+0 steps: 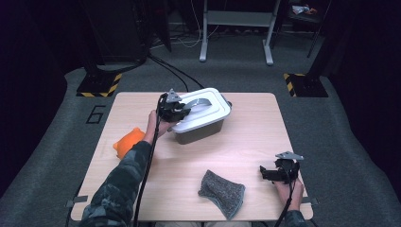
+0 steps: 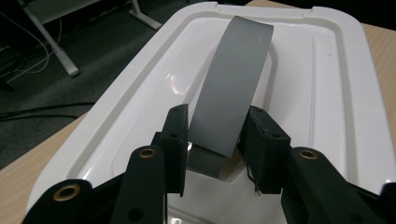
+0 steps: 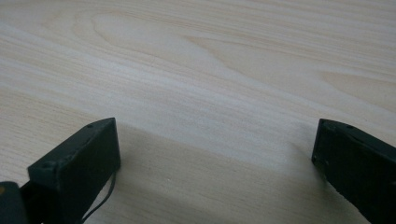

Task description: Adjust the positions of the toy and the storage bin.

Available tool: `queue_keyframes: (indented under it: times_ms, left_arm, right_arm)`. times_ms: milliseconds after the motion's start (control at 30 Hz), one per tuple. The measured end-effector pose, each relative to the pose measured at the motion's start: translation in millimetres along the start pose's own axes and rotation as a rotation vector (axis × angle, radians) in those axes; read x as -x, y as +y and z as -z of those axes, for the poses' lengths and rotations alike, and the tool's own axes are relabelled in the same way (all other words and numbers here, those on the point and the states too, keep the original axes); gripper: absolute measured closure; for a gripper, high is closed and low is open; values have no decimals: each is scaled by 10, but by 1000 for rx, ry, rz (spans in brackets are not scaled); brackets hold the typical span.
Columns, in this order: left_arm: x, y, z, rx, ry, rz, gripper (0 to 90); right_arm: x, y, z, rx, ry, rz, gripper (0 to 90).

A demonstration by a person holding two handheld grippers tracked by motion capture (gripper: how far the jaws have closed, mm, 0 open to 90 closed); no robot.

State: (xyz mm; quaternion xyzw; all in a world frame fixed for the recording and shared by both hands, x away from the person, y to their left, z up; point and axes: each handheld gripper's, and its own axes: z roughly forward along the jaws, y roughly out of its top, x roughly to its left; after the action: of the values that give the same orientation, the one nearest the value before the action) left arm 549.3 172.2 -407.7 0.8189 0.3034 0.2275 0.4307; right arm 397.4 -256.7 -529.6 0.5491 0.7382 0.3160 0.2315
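**Left gripper on the bin's grey handle**

Toward the far edge of the surface point(image 1: 246, 142), about midway along it, stands a lidded plastic bin point(image 1: 201, 120) with a white lid point(image 2: 327, 84) and a grey strap handle point(image 2: 233, 79) arching over the lid's middle. The left gripper point(image 2: 217, 140) has its jaws closed against both edges of that handle near its near end, so the strap sits pinched between them. The right gripper point(image 3: 215, 149) rests low over bare wood near the right end of the near edge, its jaws wide apart and holding nothing.

The bin looks like rigid, glossy plastic, likely light unless it is loaded; its contents cannot be seen. The smooth lid would be slippery, so the handle is the sensible place to hold. The strap seems thin and somewhat flexible, so it may bow or twist under a lift, and the bin could swing; a grip nearer the strap's middle would probably balance better.

An orange soft object point(image 1: 128, 141) lies near the left edge, and a grey knitted cloth point(image 1: 221, 193) lies by the near edge.
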Motion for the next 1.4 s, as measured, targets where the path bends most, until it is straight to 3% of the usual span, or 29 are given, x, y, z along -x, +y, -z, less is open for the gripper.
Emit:
queue_keyframes:
  times_ms: [367,500,567,667,700,867,967,1133,1233,1400]
  left_arm:
    - [128,-10,21,18,-73,-33,630]
    - [153,-16,29,26,-72,-39,626]
    - [162,-17,31,26,-50,-22,603]
    - [146,-28,75,22,-31,20,476]
    - [147,-38,106,31,0,38,419]
    - [102,-80,304,12,67,114,216]
    - [84,-123,398,-24,102,142,170]
    - [41,-251,475,-50,125,197,133]
    - [17,-318,467,-71,97,206,121]
    - [12,-346,409,-58,11,225,133]
  right_arm:
    - [-1,0,0,0,-1,0,2]
    - [0,0,1,-1,-1,0,2]
    - [-1,0,0,0,-1,0,2]
    - [0,0,0,-1,-1,0,2]
    - [0,0,0,0,0,0,2]
    - [1,0,-1,0,0,0,2]
    - [1,0,-1,-1,0,-1,2]
    - [1,0,-1,-1,0,0,2]
    - [2,0,-1,-1,0,-1,2]
    - [2,0,-1,-1,0,-1,2]
